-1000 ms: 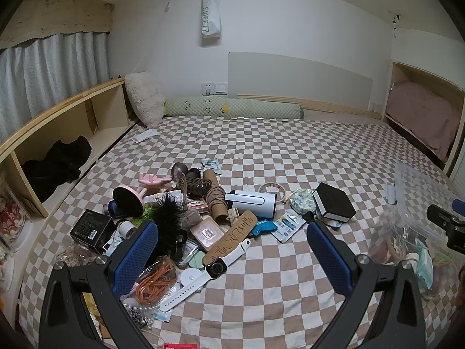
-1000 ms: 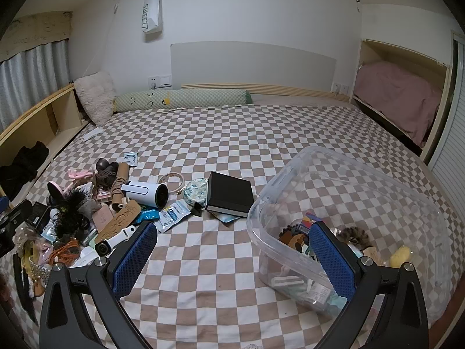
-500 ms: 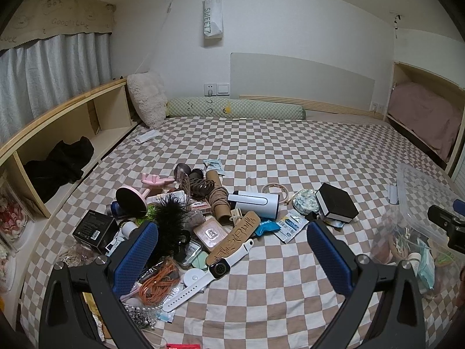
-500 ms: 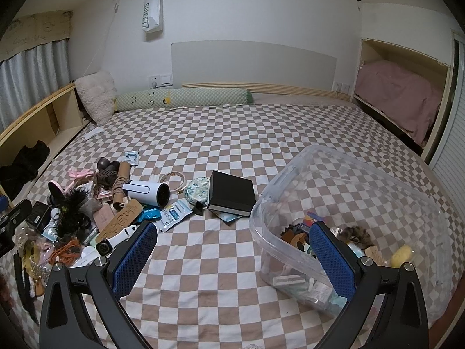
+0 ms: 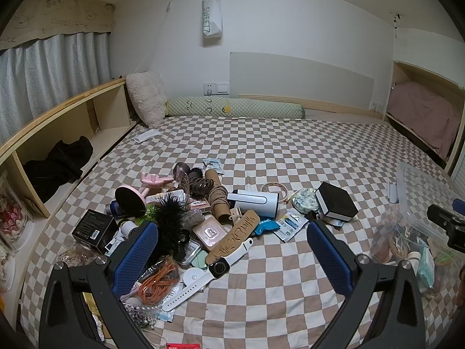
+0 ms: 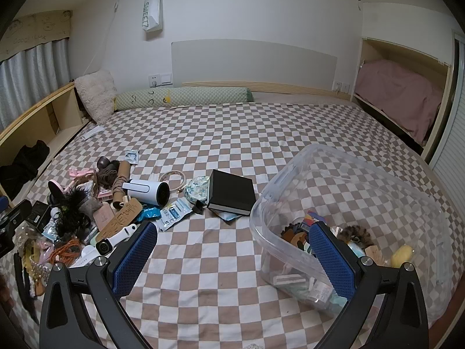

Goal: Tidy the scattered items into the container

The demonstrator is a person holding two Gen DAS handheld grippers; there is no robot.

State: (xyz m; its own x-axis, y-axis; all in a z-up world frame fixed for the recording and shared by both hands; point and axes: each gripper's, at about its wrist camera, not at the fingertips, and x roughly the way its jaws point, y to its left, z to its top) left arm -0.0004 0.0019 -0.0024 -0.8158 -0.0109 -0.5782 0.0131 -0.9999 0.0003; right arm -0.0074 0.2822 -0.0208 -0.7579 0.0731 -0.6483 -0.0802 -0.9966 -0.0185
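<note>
A heap of small items lies on the checked bed: a white cylinder, a black box, a white smartwatch, a wooden tag, orange cords and a black feather tuft. My left gripper hangs open above the heap's near edge, holding nothing. The clear plastic container holds several small things, and my right gripper is open with its right finger in front of the container's near wall. In the right wrist view the black box and white cylinder lie left of the container.
A wooden shelf with dark clothes runs along the left. A green bolster and a fluffy pillow lie at the headboard. An alcove with pink bedding is on the right. The container shows at the left view's right edge.
The left gripper has risen and drawn back a little, so the heap sits lower and smaller in its view. The right gripper has barely shifted. Both stayed open.
</note>
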